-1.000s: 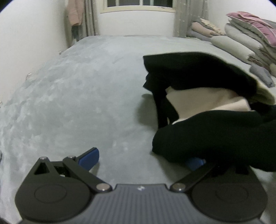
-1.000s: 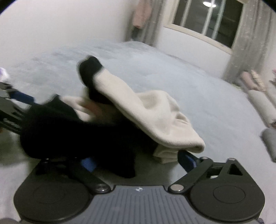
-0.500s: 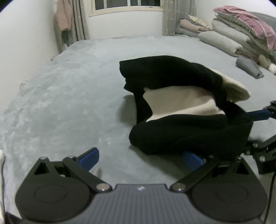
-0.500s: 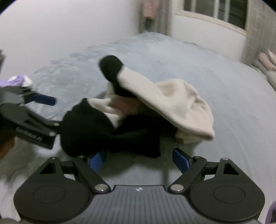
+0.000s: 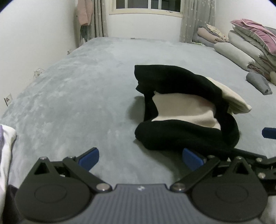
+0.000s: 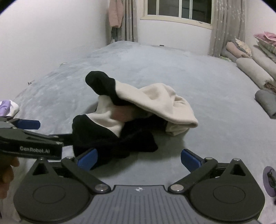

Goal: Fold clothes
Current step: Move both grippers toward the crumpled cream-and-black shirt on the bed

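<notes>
One black-and-cream garment (image 5: 186,110) lies crumpled in a heap on the grey bed cover (image 5: 82,96), a cream fold (image 6: 160,105) draped over its top. Just in front of it, the left gripper (image 5: 140,159) stands wide with bare cover between the blue pads, its right pad at the heap's near edge. Alongside, the right gripper (image 6: 138,159) is opening wide, nothing between its fingers, left pad against the black cloth. Stacked bedding (image 5: 250,44) sits far right, beneath a curtained window (image 6: 179,8).
</notes>
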Available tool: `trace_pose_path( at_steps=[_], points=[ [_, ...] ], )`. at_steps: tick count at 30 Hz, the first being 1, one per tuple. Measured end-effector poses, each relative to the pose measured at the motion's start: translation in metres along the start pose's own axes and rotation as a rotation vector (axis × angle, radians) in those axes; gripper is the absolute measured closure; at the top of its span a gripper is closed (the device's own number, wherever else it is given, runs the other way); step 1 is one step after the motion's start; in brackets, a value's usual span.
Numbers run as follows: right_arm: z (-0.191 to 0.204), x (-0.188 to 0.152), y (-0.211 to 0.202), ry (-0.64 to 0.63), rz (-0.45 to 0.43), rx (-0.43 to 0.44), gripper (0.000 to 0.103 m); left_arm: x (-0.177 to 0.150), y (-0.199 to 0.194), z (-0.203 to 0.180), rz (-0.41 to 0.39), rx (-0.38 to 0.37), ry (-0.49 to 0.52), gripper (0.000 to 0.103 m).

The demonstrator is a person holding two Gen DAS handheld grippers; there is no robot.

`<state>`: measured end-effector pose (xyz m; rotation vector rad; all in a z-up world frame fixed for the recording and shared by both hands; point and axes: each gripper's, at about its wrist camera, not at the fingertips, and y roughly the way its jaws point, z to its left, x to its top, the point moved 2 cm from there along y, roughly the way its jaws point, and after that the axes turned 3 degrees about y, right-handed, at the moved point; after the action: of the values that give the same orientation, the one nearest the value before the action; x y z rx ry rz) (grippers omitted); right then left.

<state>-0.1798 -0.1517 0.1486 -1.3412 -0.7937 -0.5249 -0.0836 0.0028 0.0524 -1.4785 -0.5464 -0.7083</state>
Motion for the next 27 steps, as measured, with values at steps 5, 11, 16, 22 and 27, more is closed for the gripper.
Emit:
trace_pose_path(
  at_steps=[5,11,16,22,27],
  points=[
    [-0.001,0.009,-0.014,-0.007,0.017,-0.004,0.0,0.0,-0.006,-0.003,-0.029,0.04,0.037,0.0],
    [-0.004,0.016,-0.008,0.006,0.053,-0.006,0.0,-0.002,-0.002,-0.004,-0.01,0.044,0.034,0.0],
    [-0.004,0.018,-0.005,-0.023,0.037,-0.033,0.0,-0.004,0.0,-0.004,-0.006,0.056,0.031,0.0],
    [-0.003,0.018,-0.002,-0.031,0.03,-0.035,0.0,-0.006,0.003,-0.005,0.004,0.06,0.036,0.0],
    [0.0,0.018,0.002,-0.055,0.023,-0.058,0.0,-0.006,0.006,-0.005,0.01,0.061,0.039,0.0]
  ],
)
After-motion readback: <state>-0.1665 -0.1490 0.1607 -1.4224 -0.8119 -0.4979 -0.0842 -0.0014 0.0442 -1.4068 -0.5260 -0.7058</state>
